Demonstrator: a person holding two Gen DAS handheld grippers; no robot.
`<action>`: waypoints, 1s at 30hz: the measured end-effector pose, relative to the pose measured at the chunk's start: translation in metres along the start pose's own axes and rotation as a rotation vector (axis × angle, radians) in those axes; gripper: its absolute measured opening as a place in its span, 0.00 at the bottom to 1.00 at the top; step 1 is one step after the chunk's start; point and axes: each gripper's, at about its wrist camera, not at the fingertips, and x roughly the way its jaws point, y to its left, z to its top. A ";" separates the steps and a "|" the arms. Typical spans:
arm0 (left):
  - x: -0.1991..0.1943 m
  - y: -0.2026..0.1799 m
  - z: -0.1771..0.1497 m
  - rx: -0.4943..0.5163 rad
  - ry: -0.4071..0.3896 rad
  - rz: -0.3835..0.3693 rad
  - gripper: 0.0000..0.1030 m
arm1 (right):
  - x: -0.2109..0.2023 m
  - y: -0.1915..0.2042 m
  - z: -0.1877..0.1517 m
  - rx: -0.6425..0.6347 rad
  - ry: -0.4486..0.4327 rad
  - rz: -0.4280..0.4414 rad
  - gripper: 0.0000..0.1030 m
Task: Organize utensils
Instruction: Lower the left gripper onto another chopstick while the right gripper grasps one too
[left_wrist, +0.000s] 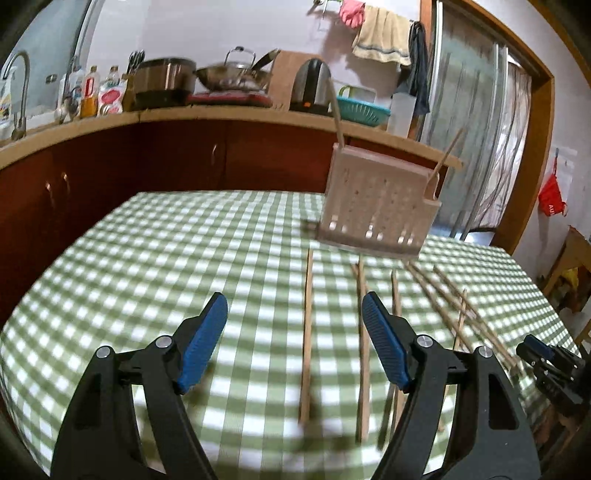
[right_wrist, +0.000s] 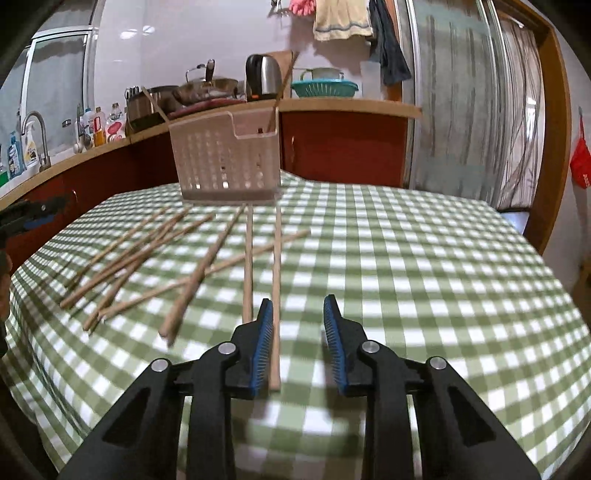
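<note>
A beige perforated utensil basket (left_wrist: 380, 206) (right_wrist: 225, 158) stands at the far side of the green checked table (left_wrist: 147, 258) (right_wrist: 424, 277), with two chopsticks upright in it. Several wooden chopsticks (right_wrist: 140, 254) lie loose in front of the basket. My left gripper (left_wrist: 293, 299) is open wide just above the cloth, and one chopstick (left_wrist: 306, 325) lies on the cloth between its fingers, touching neither. My right gripper (right_wrist: 298, 300) is open with a narrower gap; a chopstick (right_wrist: 275, 258) lies right beside its left pad, clear of the right pad. The right gripper (left_wrist: 546, 365) also shows at the left wrist view's right edge.
A kitchen counter (right_wrist: 351, 105) behind the table holds a kettle (right_wrist: 263, 75), pots, bottles and a teal colander (right_wrist: 325, 88). A sliding glass door (right_wrist: 461, 92) stands to the right. The table's rounded edge falls away close below both grippers.
</note>
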 end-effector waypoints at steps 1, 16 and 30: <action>-0.001 0.001 -0.004 -0.001 0.007 0.007 0.71 | -0.001 0.000 -0.002 0.000 -0.001 0.005 0.26; -0.005 -0.005 -0.031 0.007 0.046 0.007 0.70 | 0.003 0.006 -0.014 -0.015 0.013 0.015 0.16; 0.017 -0.011 -0.056 0.041 0.142 0.020 0.32 | 0.003 0.008 -0.013 -0.021 0.004 0.012 0.07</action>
